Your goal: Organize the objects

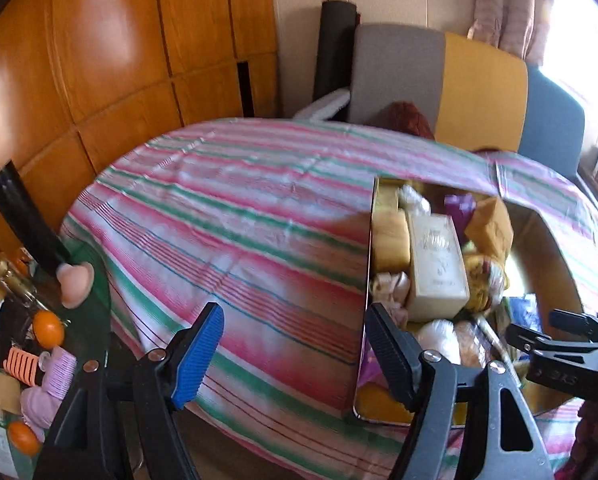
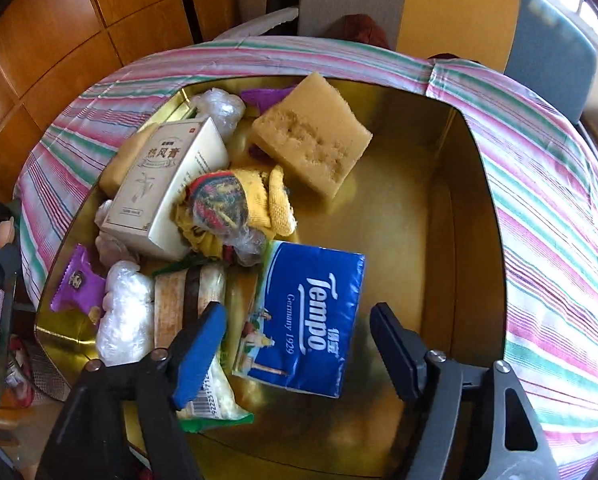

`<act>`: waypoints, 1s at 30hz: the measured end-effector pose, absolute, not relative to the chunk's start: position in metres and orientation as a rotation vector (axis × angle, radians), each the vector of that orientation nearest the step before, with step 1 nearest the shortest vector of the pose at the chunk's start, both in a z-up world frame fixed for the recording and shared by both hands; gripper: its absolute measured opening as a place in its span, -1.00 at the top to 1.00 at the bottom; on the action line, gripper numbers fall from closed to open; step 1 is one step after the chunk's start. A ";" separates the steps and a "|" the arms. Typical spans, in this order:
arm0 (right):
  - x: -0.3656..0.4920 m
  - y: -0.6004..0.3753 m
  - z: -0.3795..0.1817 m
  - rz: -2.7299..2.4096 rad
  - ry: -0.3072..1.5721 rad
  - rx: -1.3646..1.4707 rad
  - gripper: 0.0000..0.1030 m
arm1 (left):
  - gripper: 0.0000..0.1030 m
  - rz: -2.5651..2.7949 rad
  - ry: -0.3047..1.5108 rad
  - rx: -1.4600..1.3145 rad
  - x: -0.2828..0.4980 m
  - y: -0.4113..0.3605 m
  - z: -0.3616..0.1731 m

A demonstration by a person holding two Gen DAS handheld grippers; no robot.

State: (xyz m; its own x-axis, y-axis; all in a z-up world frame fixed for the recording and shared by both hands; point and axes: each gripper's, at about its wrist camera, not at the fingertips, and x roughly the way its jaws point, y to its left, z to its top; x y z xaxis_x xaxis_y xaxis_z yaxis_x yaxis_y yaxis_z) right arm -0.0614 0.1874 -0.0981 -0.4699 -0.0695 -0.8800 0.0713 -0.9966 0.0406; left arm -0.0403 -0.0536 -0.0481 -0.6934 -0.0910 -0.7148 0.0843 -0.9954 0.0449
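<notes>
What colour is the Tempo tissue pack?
Blue with white lettering; the tissue pack shows best in the right wrist view.

A lived-in home room. Glossy wooden wardrobe panels [image 1: 111,60] fill the upper left, a grey, yellow and blue chair back [image 1: 459,84] stands at top centre, a floral curtain [image 1: 511,4] hangs by a bright window upper right, and a striped cloth [image 1: 239,220] covers the worktop.
</notes>
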 end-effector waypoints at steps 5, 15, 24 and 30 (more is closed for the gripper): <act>-0.041 0.186 -0.063 -2.758 0.011 1.392 -0.70 | -0.44 -2.817 -0.033 1.021 -0.031 -0.049 -0.021; -0.003 0.169 -0.005 -2.965 0.062 1.063 -0.85 | -0.53 -2.852 -0.006 0.966 -0.019 -0.034 0.003; 0.005 0.175 0.007 -2.984 0.039 1.026 -0.86 | -0.39 -2.857 -0.004 1.048 -0.014 -0.024 -0.006; 0.006 0.174 0.003 -2.974 0.027 1.028 -0.86 | -0.38 -2.862 0.000 1.091 -0.016 -0.019 -0.012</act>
State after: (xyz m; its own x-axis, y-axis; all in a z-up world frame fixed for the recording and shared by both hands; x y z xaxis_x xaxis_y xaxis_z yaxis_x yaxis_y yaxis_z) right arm 0.0056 0.1744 0.0027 -0.7866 0.0104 -0.6174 0.0008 -0.9998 -0.0177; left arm -0.0162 -0.0191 -0.0119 -0.7437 -0.0736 -0.6645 0.0736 -0.9969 0.0281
